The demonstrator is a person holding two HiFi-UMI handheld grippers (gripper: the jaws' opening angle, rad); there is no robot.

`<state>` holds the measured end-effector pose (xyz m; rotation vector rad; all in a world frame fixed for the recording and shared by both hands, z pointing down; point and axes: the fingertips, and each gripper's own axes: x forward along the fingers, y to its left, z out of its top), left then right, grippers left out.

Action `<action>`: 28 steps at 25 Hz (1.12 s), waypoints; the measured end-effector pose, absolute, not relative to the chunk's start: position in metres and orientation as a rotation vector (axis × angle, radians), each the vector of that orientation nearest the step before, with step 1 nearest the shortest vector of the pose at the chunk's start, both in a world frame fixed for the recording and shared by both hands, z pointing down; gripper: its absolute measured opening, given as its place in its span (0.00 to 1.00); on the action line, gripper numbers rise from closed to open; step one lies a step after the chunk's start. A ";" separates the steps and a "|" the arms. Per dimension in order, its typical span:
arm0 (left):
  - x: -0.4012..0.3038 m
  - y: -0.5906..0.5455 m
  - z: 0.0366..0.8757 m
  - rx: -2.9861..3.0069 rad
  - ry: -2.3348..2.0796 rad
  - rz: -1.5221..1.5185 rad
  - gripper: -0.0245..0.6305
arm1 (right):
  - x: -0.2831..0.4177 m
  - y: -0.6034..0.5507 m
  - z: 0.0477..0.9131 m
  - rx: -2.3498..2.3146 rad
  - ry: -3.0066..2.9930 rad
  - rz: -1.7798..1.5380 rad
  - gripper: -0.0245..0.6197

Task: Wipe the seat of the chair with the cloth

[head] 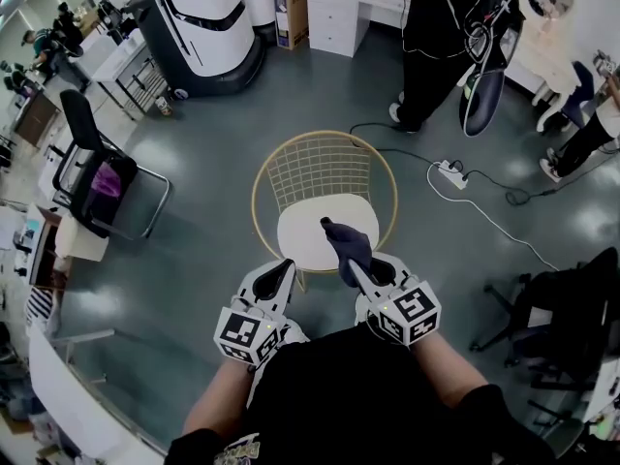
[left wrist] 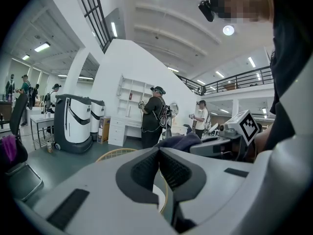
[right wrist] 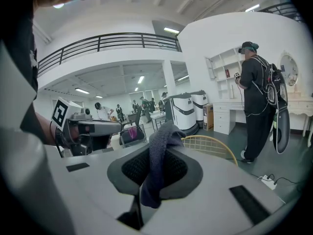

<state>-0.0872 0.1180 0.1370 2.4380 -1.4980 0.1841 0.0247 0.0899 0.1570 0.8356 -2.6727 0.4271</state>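
Cloth (right wrist: 157,180) — partly hidden in right claw (head: 355,267)

Black office chair (head: 92,177), power strip (head: 451,173)

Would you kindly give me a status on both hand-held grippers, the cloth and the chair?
Left hand-held gripper shut, empty. Right hand-held gripper shut on cloth. Cloth over chair seat, contact unclear. Nothing blocking seat.

Held forward side by side: left gripper (head: 283,265) with jaws together and empty, right gripper (head: 353,267) with jaws clamped on the cloth (head: 349,243)
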 end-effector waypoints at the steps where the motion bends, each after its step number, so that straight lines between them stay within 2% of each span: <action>1: -0.087 0.117 0.137 2.438 -1.499 0.188 0.06 | 0.024 0.089 0.157 0.832 -2.674 0.429 0.12; 28: -0.094 0.111 0.139 2.416 -1.526 0.183 0.06 | 0.010 0.078 0.154 0.785 -2.686 0.420 0.12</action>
